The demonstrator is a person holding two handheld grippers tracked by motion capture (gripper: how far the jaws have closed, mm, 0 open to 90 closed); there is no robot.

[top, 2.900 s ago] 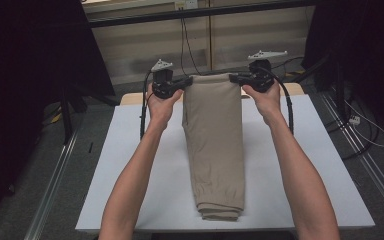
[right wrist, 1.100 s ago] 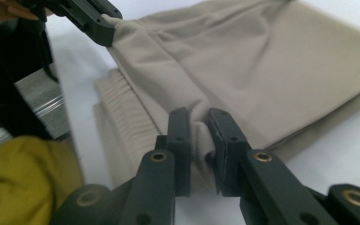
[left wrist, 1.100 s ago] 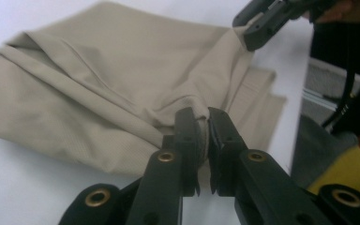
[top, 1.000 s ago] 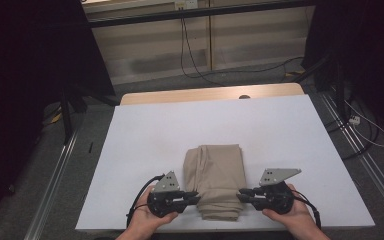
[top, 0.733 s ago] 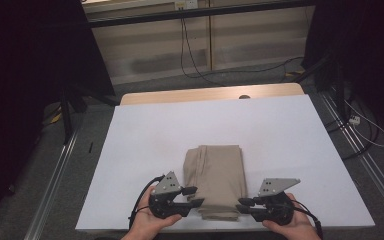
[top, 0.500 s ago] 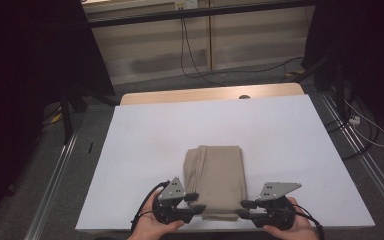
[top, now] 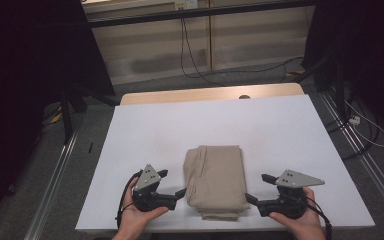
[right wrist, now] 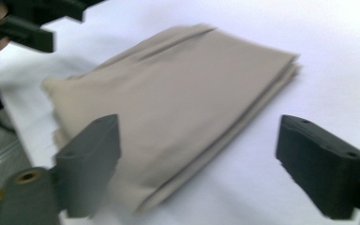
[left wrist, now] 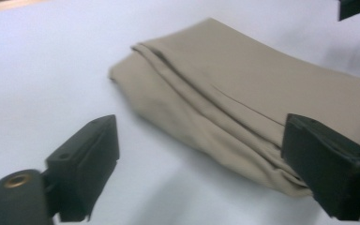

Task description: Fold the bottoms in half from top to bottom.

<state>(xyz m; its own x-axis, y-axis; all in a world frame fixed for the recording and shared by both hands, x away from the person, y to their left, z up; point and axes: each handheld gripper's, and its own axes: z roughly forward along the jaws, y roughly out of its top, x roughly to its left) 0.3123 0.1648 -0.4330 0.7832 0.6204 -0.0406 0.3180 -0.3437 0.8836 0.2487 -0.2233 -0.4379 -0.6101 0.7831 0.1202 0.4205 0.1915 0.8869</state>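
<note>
The left tool (top: 172,183) has just been opening; its jaws stand wide with nothing between them, just left of the folded cloth (top: 214,180). The right tool (top: 258,188) has likewise just opened, empty, just right of the cloth. The cloth lies near the front edge of the white counter (top: 280,130), nothing blocking either side. Cables (top: 195,55) trail on the floor beyond.

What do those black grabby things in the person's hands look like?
Each hand carries chunky black tongs: the left tongs and the right tongs. Both end in two blocky black jaws. A grey three-cornered plate with small dots sits on top of each, and a black cable loops off the back. No sleeves show on the forearms.
</note>
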